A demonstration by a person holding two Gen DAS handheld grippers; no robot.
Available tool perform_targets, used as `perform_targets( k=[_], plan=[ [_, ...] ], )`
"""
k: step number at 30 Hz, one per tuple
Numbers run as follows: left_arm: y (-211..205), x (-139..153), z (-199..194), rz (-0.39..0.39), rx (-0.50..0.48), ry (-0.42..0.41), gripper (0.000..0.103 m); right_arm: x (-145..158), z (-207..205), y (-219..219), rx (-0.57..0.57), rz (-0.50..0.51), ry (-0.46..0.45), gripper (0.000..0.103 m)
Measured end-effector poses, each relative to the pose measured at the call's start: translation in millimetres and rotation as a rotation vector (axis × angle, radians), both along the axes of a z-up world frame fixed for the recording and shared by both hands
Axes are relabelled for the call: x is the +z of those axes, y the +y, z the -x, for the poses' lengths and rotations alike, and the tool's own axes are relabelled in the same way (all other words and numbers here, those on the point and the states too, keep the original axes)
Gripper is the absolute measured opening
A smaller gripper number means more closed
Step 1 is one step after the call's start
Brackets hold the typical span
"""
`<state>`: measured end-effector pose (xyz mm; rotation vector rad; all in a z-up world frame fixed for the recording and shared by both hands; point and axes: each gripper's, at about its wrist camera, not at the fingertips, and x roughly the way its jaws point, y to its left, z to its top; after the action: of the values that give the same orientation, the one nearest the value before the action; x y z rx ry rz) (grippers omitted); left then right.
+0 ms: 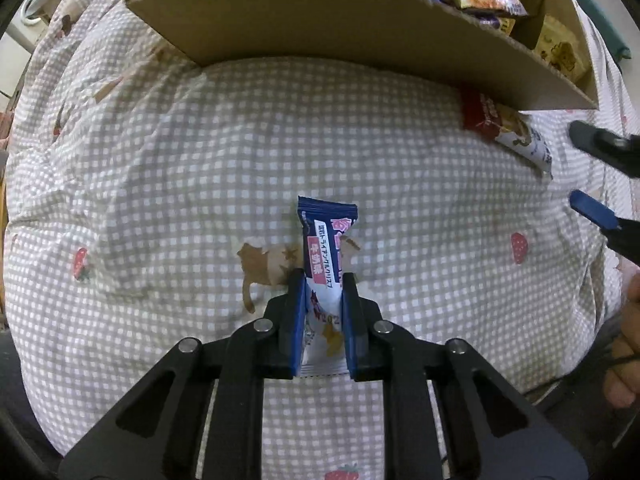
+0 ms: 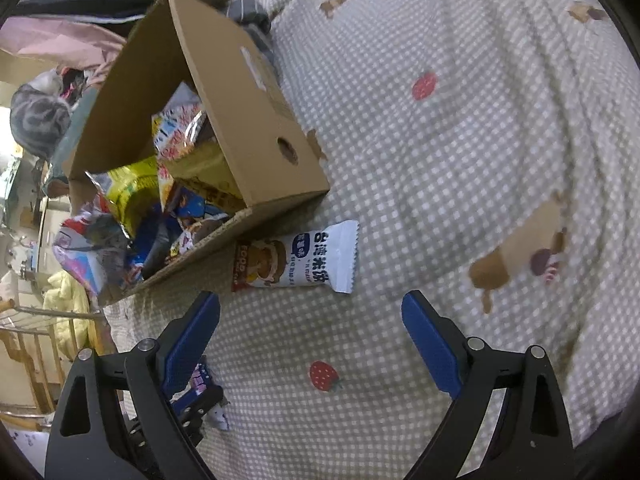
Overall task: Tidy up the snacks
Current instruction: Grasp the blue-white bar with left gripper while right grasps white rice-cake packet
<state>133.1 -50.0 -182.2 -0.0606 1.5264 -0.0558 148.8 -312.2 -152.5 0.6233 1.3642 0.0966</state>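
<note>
Nearest us, the left hand-held gripper [image 1: 322,280] pinches a slim blue-and-white snack packet [image 1: 326,248] across its width, its far end resting on the soft checked quilt [image 1: 200,180] of the bed. We judge it light, crinkly and crushable, so a mid-body hold suits it. The right hand-held gripper [image 2: 310,320] hangs spread wide and holds nothing. Beyond it a white rice-cracker packet [image 2: 296,262] lies flat against the stiff cardboard box [image 2: 248,120] full of glossy wrappers.

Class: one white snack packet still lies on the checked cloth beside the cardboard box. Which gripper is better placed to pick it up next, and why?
The right gripper: it is open and empty with the white packet just ahead of its fingers. The left gripper is shut on the blue packet.
</note>
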Motion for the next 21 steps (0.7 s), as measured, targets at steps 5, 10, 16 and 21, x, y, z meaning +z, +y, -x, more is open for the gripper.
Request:
perform_targets(
  k=[5,10,16,21],
  plan=[
    [8.5,16.7,-0.4,0.009,0.0,-0.05,0.013,-13.3,-24.3,23.0,0.12,0.092,-0.011,0.095],
    [16.9,23.3,-2.9,0.0,0.026,-0.089,0.013,-14.6,-35.3,32.2,0.171,0.078,-0.069,0.095],
    [51.1,41.4,-21.4,-0.002,0.116,-0.137,0.013,-8.7,-28.4,56.5,0.317,-0.071,-0.099,0.095],
    [92.4,59.5,-27.0,0.01,0.258,-0.184,0.013,11.8,1.2,105.7,0.596,-0.173,-0.118,0.094]
  ],
)
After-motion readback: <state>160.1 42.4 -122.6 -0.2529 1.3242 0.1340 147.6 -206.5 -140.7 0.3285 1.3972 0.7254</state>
